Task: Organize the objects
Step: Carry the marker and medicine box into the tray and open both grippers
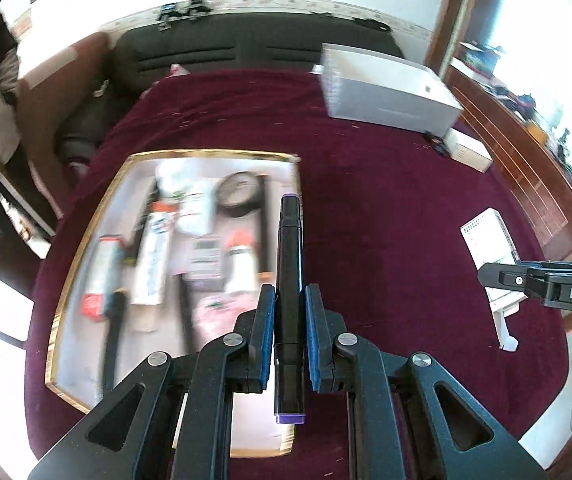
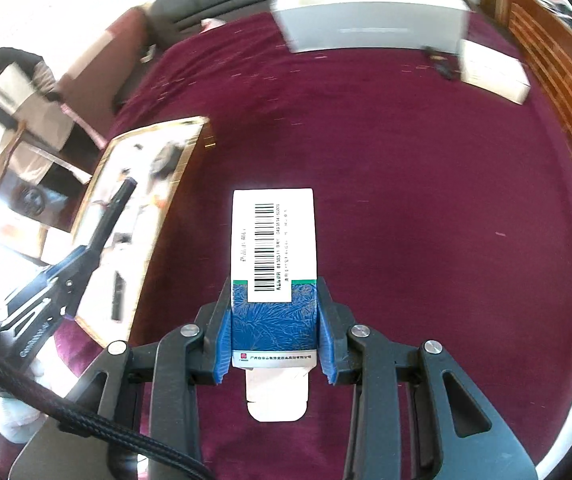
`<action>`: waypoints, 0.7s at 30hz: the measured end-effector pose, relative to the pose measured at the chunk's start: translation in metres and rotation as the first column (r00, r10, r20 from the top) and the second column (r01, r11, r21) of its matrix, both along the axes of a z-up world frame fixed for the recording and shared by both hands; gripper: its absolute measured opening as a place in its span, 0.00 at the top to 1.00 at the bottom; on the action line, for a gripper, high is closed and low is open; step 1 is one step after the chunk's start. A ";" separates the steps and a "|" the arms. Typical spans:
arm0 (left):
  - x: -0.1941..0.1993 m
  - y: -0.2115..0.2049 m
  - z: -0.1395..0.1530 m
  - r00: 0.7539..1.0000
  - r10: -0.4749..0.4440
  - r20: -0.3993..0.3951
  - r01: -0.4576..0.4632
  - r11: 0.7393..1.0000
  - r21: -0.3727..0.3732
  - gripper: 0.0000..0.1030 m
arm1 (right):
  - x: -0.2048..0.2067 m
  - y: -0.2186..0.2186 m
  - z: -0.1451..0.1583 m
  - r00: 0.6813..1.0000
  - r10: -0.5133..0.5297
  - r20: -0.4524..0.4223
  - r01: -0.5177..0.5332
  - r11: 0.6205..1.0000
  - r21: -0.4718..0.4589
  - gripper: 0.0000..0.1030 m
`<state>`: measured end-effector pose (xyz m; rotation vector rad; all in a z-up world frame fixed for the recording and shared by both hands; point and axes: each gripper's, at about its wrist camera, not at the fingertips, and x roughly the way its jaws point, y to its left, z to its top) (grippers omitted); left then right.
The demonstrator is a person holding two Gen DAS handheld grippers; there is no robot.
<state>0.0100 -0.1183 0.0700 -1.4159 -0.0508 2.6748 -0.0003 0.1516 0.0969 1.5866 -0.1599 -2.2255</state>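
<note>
left gripper (image 1: 289, 300): jaws clenched on black marker pen with purple end caps (image 1: 289, 280), above right edge of gold-rimmed white tray (image 1: 86, 216) | right gripper (image 2: 274, 320): jaws grasping white-and-blue cardboard box with barcode (image 2: 274, 248), over maroon-covered tabletop (image 2: 425, 200)

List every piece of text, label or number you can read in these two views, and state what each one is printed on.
"DAS": on the right gripper, its body at the frame's right edge.
Barcode with digits: on the medicine box, too blurred to read.
Line of Chinese characters by a red logo: box's bottom strip, too small.
Lettering on the left gripper: blurred.
Items in the gold-rimmed tray: blurred.
</note>
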 end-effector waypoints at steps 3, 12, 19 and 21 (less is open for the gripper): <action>0.007 -0.034 -0.005 0.999 0.046 0.009 -0.046 0.999 0.001 0.89 | 0.003 -0.038 0.000 0.998 0.065 0.020 -0.064 0.998 -0.026 0.69; 0.022 -0.115 -0.046 0.985 0.135 0.105 -0.138 0.990 0.018 0.89 | 0.009 -0.132 -0.018 0.975 0.191 0.115 -0.177 0.977 -0.120 0.68; 0.017 -0.122 -0.065 0.988 0.091 0.125 -0.097 0.994 0.043 0.89 | 0.015 -0.196 -0.051 0.950 0.245 0.192 -0.227 0.968 -0.109 0.68; 0.013 -0.122 -0.067 0.989 0.068 0.132 -0.076 0.995 0.059 0.89 | 0.014 -0.208 -0.058 0.945 0.251 0.209 -0.233 0.967 -0.104 0.68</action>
